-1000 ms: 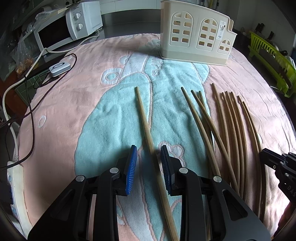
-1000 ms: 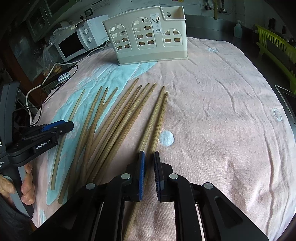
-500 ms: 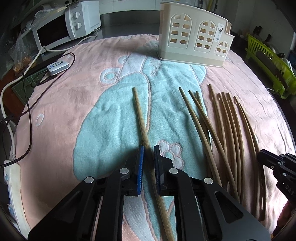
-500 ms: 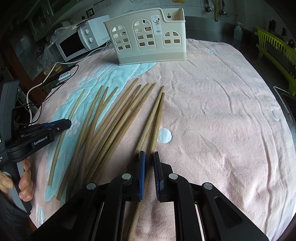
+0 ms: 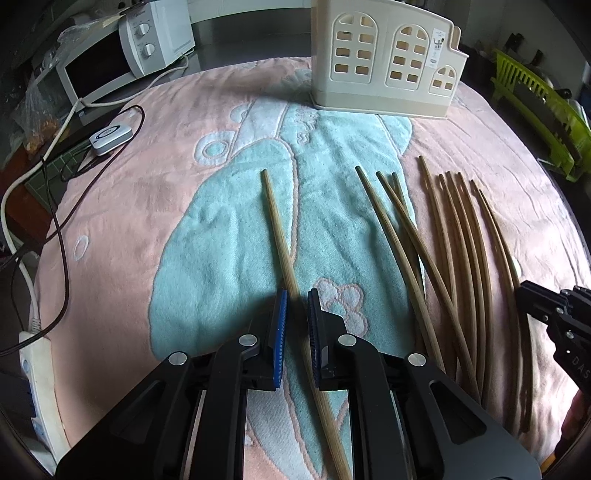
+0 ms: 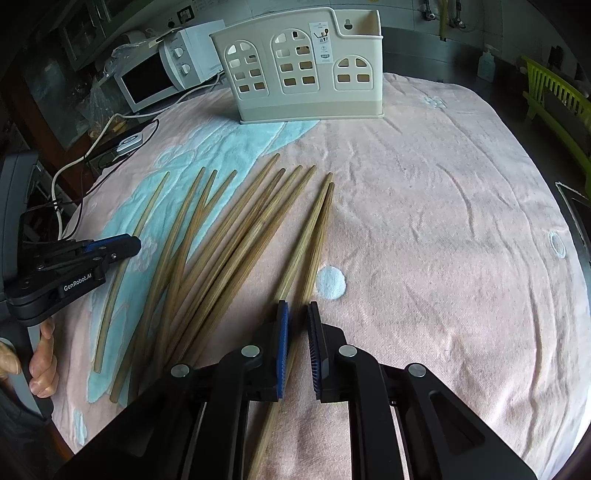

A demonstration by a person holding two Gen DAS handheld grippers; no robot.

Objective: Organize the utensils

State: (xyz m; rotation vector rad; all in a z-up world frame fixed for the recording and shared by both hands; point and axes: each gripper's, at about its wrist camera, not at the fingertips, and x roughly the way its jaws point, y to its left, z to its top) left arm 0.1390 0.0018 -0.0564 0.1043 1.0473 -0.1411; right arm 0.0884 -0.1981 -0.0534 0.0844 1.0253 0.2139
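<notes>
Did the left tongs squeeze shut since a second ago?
Yes. The left tongs closed inward onto the lone chopstick lying on the towel.

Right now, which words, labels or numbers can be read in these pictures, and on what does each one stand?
"GenRobot.AI": on the side of the left gripper, seen from the right wrist.
"DAS": cut-off letters on the right gripper, seen from the left wrist.
Sticker on the cream utensil holder: too small to read.
Microwave dial markings: too blurred.
</notes>
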